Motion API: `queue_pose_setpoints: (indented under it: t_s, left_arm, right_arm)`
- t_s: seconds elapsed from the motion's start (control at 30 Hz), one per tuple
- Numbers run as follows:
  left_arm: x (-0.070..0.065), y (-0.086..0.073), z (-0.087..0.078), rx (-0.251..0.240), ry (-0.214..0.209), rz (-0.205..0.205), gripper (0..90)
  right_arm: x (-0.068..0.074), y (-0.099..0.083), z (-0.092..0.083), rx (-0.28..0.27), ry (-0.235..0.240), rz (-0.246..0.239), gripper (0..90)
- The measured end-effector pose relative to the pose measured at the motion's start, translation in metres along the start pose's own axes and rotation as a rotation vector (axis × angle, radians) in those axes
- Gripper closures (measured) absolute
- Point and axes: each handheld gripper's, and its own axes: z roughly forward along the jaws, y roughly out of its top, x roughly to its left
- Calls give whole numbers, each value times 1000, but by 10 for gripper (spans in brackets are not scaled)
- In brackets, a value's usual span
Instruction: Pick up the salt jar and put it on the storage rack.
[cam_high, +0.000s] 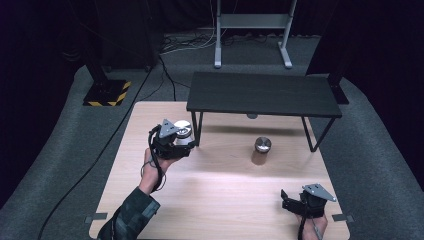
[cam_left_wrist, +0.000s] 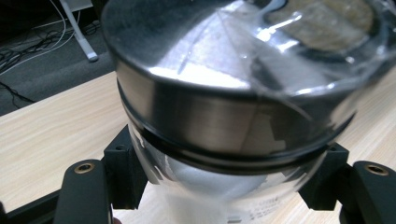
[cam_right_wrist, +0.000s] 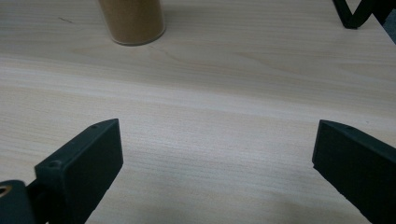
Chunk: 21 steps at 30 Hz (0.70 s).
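Jar with a steel lid (cam_high: 183, 131) is clamped between the jaws of the left gripper (cam_high: 176, 141), at the left side of the wooden table (cam_high: 220, 200), close to the near-left leg of the small black shelf table (cam_high: 262, 94). In the left gripper view the jar (cam_left_wrist: 233, 116) is very close: the shiny metal lid is above, the clear glass body with white powder inside is below, and the two black jaws press on the glass from both sides. A hand (cam_high: 152, 162) in a dark patterned sleeve holds this gripper from below.

Second jar (cam_high: 261, 150), with brown content and the same metal lid, stands upright on the table in front of the shelf, well apart from both grippers. Right gripper (cam_high: 292, 200) is at the near right corner of the table, its jaws spread wide with nothing between them, over bare wood.
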Motion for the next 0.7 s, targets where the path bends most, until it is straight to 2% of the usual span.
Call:
queue_pose_setpoints:
  t_s: [0.33, 0.7]
  left_arm:
    - [-2, 21, 8, 3, -3, 29, 309]
    - [-1, 35, 13, 3, -9, 30, 309]
  right_arm:
    - [0, 0, 0, 0, 0, 0, 7]
    - [0, 0, 0, 1, 3, -2, 7]
